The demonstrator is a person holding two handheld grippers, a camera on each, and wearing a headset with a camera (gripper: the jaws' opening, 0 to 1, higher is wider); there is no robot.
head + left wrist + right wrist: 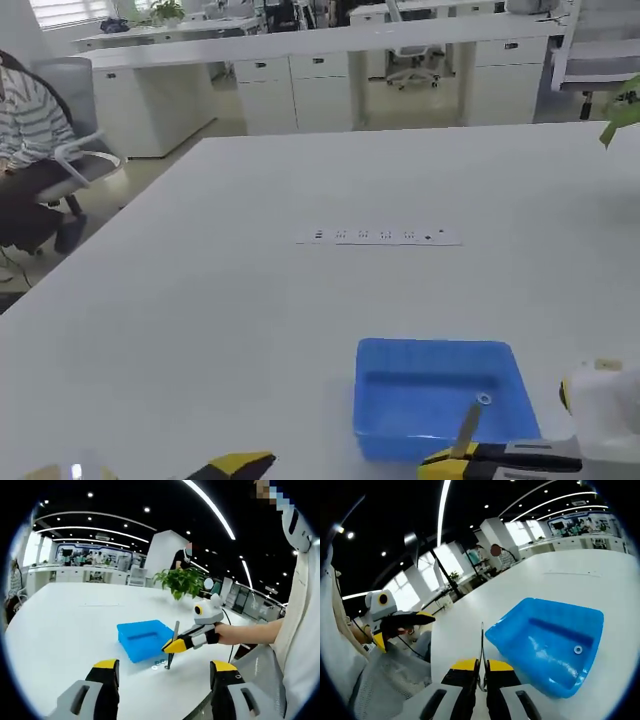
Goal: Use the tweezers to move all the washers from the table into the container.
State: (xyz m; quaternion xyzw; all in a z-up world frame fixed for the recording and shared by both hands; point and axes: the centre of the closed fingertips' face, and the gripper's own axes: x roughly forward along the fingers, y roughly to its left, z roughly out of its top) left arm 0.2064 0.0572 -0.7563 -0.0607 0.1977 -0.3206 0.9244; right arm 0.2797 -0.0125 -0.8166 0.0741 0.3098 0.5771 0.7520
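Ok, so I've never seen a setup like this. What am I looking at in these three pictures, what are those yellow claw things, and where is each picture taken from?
There is no robot here: a person holds a two-jaw gripper in each hand. One picture comes from a headset camera looking down at the white table. The two round ones come from a camera riding on each gripper. The right gripper is shut on tweezers, whose tip is down by a few washers on the table beside the blue container. One washer already lies in the container. The left gripper is open and holds nothing.
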